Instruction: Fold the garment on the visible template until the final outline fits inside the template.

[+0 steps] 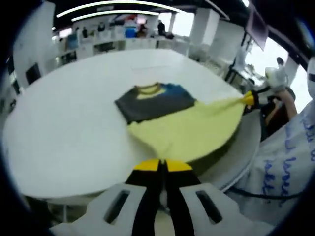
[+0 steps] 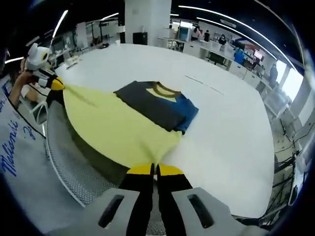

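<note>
Yellow-and-charcoal T-shirt (image 1: 172, 118) on white table (image 1: 64, 128): left gripper (image 1: 162, 166) and right gripper (image 2: 154, 169) clenched hem corners, stretched taut mid-fold; next, probably carrying hem toward collar.

Table: a large white table (image 1: 74, 123) with a rounded edge; seen again in the right gripper view (image 2: 231, 137).
Ceiling: dark, crossed by long curved light strips (image 1: 118, 6) – more strips in the right gripper view (image 2: 221, 22).
Pillar: a broad white column (image 2: 146, 19) behind the table, with a dark box at its foot.
Windows: bright daylight at the far side (image 1: 256, 54), washed out.
Back of room: desks and shelves (image 1: 113, 32) with people standing among them – too blurred to tell more.
</note>
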Demonstrator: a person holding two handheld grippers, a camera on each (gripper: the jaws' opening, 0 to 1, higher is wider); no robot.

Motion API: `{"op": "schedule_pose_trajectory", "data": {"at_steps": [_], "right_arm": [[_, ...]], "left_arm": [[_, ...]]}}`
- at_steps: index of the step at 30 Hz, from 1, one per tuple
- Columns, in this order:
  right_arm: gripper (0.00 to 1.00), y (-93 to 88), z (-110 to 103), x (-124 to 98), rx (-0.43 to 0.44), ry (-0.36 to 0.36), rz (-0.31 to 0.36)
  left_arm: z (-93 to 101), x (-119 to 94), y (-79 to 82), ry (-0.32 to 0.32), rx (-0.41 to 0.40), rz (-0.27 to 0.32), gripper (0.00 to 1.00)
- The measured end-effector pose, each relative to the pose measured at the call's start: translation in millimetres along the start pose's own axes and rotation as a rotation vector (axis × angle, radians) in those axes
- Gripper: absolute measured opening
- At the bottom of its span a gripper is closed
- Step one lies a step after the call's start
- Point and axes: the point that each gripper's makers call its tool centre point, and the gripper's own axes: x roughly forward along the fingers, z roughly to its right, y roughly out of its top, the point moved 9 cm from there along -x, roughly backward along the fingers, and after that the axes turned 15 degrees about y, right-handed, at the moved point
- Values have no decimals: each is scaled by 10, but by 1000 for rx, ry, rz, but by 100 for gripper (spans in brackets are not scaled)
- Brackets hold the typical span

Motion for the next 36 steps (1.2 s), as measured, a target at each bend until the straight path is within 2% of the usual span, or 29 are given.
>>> {"op": "schedule_pose_trajectory", "data": {"at_steps": [5,16,23,29,36], "right_arm": [[2,59,1,-63,-15,-3,20],[2,216,-87,-348,-40,9,118],[2,294,-89,-484,-68,-6,147],[2,341,-105,-489,-80,10,160],[2,304,-2,-382,-73,4,126]], "left_arm": [[0,-125,59,-18,19,20,0],[15,-341,245,-1,56,84,0],[2,-472,303,28,70,123,0],[-18,-497,327,44,71,130,0],[-51,-400,399,30,73,141,0]]}}
